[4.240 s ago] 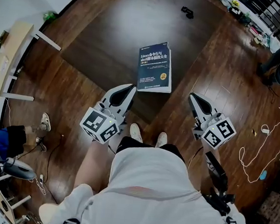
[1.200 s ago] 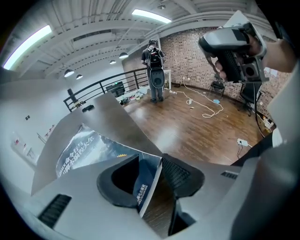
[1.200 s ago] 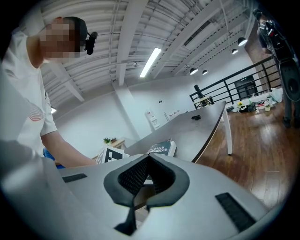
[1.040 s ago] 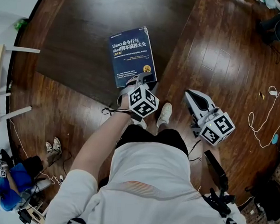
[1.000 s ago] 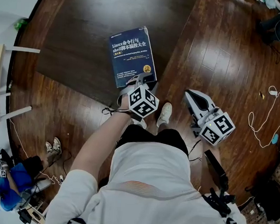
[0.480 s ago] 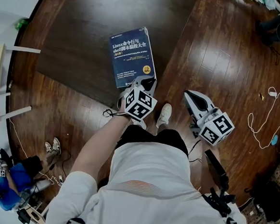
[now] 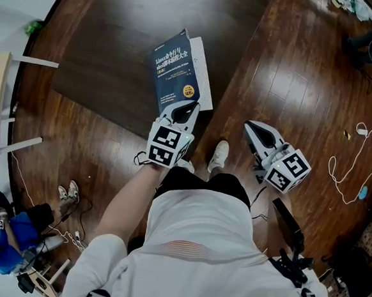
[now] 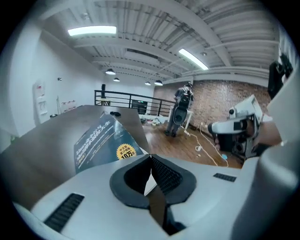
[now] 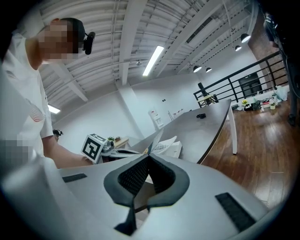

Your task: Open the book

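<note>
- Stands just off the table's [image 7: 117, 49] near corner in a white shirt [image 7: 194, 248], one pale shoe [image 7: 219, 154] on the wood floor [image 7: 294, 76] beside that corner.
- Holds the right gripper [image 7: 250, 125] over the floor to the right of the table's near corner, apart from the table top and pointing along the table's right edge. Jaws pressed together, nothing in them.
- Holds the left gripper [image 7: 192, 107] over the table's near corner, with its marker cube [image 7: 167, 146] on the side away from the table and its nose slanting down toward the table top.
- Clamps that gripper's jaws tight on the near right corner of the blue cover [image 7: 170, 60], with a white sliver showing between the pads [image 8: 164, 173].
- Has the book [image 7: 178, 80] lying on the table just in from the near corner, close to the table's right edge.
- Tilts the cover up off the white pages [image 7: 206, 76], leaving a narrow wedge open on the side toward the table's right edge. Pages flat on the table top.
- Shows a small black object [image 9: 200, 116] far along the table top and a black railing [image 8: 123, 101] beyond the table's far end.
</note>
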Tool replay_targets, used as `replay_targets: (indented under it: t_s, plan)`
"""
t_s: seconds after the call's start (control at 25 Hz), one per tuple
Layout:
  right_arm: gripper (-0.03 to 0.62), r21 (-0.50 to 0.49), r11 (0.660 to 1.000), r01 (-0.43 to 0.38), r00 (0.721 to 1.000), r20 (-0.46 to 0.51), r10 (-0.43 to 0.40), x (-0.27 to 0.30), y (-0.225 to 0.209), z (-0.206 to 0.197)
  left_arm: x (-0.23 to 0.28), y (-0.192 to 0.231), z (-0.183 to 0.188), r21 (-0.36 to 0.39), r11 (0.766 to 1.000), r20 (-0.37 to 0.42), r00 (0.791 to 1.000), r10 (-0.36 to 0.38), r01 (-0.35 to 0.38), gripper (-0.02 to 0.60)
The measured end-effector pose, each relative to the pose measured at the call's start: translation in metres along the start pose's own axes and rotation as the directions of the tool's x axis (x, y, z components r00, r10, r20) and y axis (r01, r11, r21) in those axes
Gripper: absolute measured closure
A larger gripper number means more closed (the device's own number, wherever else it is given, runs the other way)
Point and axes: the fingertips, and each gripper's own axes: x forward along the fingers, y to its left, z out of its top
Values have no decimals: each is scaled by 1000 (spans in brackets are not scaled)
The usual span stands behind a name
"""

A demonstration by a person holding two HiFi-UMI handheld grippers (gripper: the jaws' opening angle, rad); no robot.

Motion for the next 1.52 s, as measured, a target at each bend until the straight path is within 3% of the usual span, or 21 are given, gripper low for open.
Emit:
replay_targets:
  t_s: [0.16, 0.4, 0.6, 0.84, 1.12, 1.52]
  plan:
    - [600, 0, 1000, -24, 1000, -8, 24, 7, 4, 1, -39, 28, 15, -178, 983, 107, 992, 68, -48, 566]
    - [600, -10, 998, -69, 997, -23, 68, 18, 15, 5, -88, 63, 15, -278, 949, 161, 966, 201, -151, 568]
    - [600, -21, 994, -103, 994, -44, 102, 30, 23, 7, -115, 97, -3, -342, 907, 139, 941, 308, -246, 568]
    - [600, -24, 992, -122, 991, -59, 120, 39, 32, 7, -139, 141, -48, -387, 845, 43, 909, 416, -369, 566]
    - [600, -19, 993, -118, 990, -77, 116, 39, 32, 8, -136, 166, -107, -445, 786, -82, 894, 441, -429, 566]
    - [600, -28, 993, -114, 988, -106, 110, 60, 50, -11, -128, 175, -162, -494, 768, -131, 909, 396, -406, 566]
